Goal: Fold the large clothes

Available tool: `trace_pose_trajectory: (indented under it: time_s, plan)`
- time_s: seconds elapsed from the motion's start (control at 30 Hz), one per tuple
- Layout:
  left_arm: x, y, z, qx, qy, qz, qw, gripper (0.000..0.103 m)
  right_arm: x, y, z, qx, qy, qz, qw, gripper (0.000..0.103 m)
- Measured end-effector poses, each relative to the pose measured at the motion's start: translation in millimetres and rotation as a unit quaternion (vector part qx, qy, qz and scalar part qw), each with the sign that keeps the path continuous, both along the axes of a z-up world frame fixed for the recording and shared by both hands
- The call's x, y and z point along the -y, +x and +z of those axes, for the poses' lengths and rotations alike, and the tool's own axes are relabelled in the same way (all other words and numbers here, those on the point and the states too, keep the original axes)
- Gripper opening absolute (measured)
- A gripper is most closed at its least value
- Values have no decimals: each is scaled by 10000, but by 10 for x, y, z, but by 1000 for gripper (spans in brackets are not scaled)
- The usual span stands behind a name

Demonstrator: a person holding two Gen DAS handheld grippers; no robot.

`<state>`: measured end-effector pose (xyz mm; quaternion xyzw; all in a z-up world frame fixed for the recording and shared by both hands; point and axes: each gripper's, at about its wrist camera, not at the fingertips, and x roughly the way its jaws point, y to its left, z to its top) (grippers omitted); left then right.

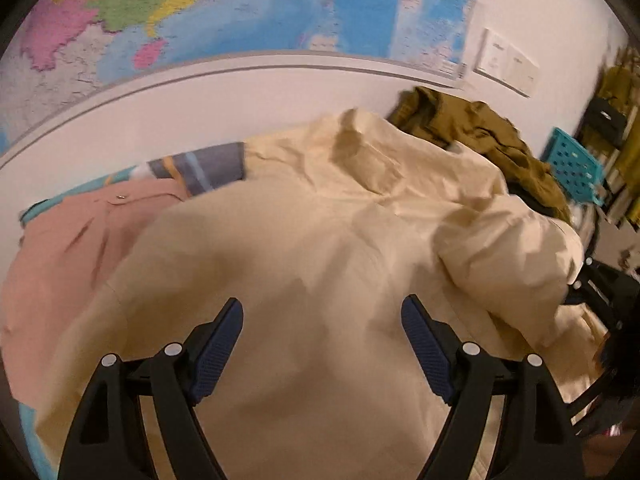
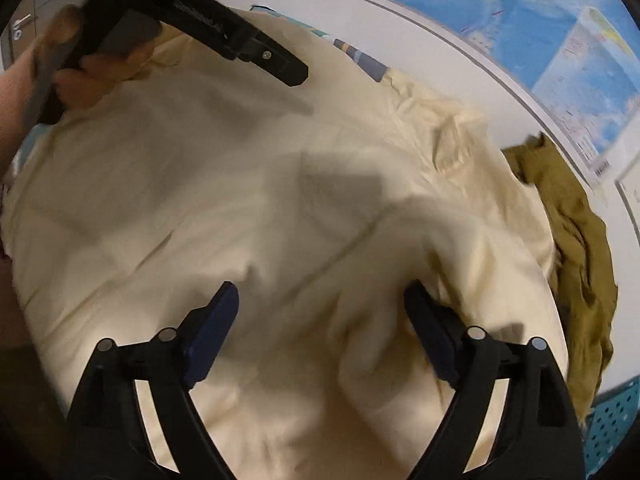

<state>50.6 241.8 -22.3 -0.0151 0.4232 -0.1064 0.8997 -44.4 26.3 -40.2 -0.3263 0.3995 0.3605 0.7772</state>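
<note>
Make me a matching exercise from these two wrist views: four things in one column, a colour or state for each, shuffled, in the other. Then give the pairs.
Things:
1. large garment spread under both tools
2. crumpled garment by the wall
3. perforated basket
4. left tool

Colour or state:
A. olive green
B. jaws open, holding nothing
C. cream
D. turquoise

Pairs: 1-C, 2-A, 3-D, 4-B

The right tool is open too, above the same cream cloth.
</note>
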Motion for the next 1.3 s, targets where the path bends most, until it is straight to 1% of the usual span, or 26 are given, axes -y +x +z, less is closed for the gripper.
trace_pose_trajectory:
  time_s: [0.07, 0.1, 0.17, 0.2, 0.27, 0.33, 0.37, 0.4, 0.43, 0.47, 0.5, 0.53, 0.57, 0.6, 0.67, 0.73, 0.8, 0.83, 0.87, 0.93, 0.97, 1.0, 1.1, 1.17, 1.27, 1.3]
  plan:
    - [77, -14, -27, -6, 37, -200, 9998, 78, 255, -80, 107, -8, 48, -158, 9999, 94]
    - [153, -47, -28, 36, 81, -352, 9993, 78, 381, -96, 166, -7, 142, -295, 9995, 94]
    - [281, -85, -14, 109, 125, -544, 9984, 79, 748, -47, 299, -238, 659, -792, 9944, 94]
    - [379, -95, 1, 126, 72, -724, 9973, 79, 886, -23, 339, -299, 887, -1010, 9905, 94]
    - [506, -99, 9, 136, -7, -934, 9955, 79, 1210, 133, 386, -585, 1651, -1590, 9716, 94]
    - [642, -94, 13, 152, -25, -1129, 9935, 79, 1405, 367, 282, -1105, 2314, -1973, 9462, 94]
    - [696, -98, 15, 182, -1, -1171, 9930, 79, 1424, 473, 213, -1312, 2513, -2028, 9373, 94]
    - [729, -96, 24, 207, -10, -1189, 9927, 79, 1406, 519, 187, -1395, 2593, -2019, 9341, 91]
    - [740, -94, 34, 214, -67, -1200, 9925, 79, 1339, 591, 159, -1541, 2757, -1907, 9294, 80]
    - [722, -112, 57, 237, -143, -1175, 9927, 79, 1269, 640, 164, -1645, 2877, -1784, 9265, 64]
    - [702, -134, 78, 270, -181, -1134, 9930, 79, 1183, 696, 212, -1740, 3019, -1628, 9231, 60]
    - [647, -172, 110, 320, -263, -1094, 9931, 79, 1054, 741, 310, -1791, 3187, -1387, 9204, 60]
    - [604, -205, 132, 360, -322, -1065, 9931, 79, 931, 762, 401, -1758, 3240, -1231, 9214, 60]
    - [510, -262, 169, 442, -380, -987, 9934, 80, 740, 793, 535, -1664, 3240, -1045, 9254, 60]
    - [314, -383, 229, 646, -412, -773, 9941, 86, 453, 877, 673, -1695, 3272, -745, 9266, 60]
    - [141, -475, 255, 785, -407, -515, 9948, 87, 119, 861, 857, -1665, 3173, -472, 9324, 60]
    - [-68, -549, 244, 770, -591, -279, 9949, 87, -137, 865, 973, -1762, 3108, -223, 9337, 66]
    - [-153, -578, 233, 745, -674, -181, 9948, 87, -263, 847, 1031, -1854, 3046, -75, 9342, 76]
    - [-230, -624, 221, 742, -735, -93, 9945, 87, -346, 840, 1079, -1861, 2995, -4, 9358, 78]
    - [-309, -704, 211, 790, -745, -33, 9941, 88, -489, 787, 1193, -1647, 2779, 153, 9463, 80]
    - [-327, -743, 202, 810, -687, 20, 9943, 88, -538, 759, 1230, -1597, 2686, 220, 9497, 86]
    - [-349, -754, 196, 813, -687, 29, 9943, 88, -563, 734, 1283, -1555, 2610, 262, 9524, 88]
    - [-386, -752, 150, 734, -845, -5, 9937, 89, -437, 726, 1346, -1335, 2589, 201, 9564, 88]
    - [-371, -715, 98, 666, -854, -44, 9941, 92, -213, 822, 1320, -1246, 2672, -53, 9555, 88]
    - [-333, -645, -4, 530, -711, -34, 9961, 93, 363, 1114, 1115, -1018, 2644, -925, 9545, 88]
    - [-299, -593, -59, 392, -607, -69, 9974, 93, 553, 1257, 1011, -1028, 2628, -1271, 9509, 88]
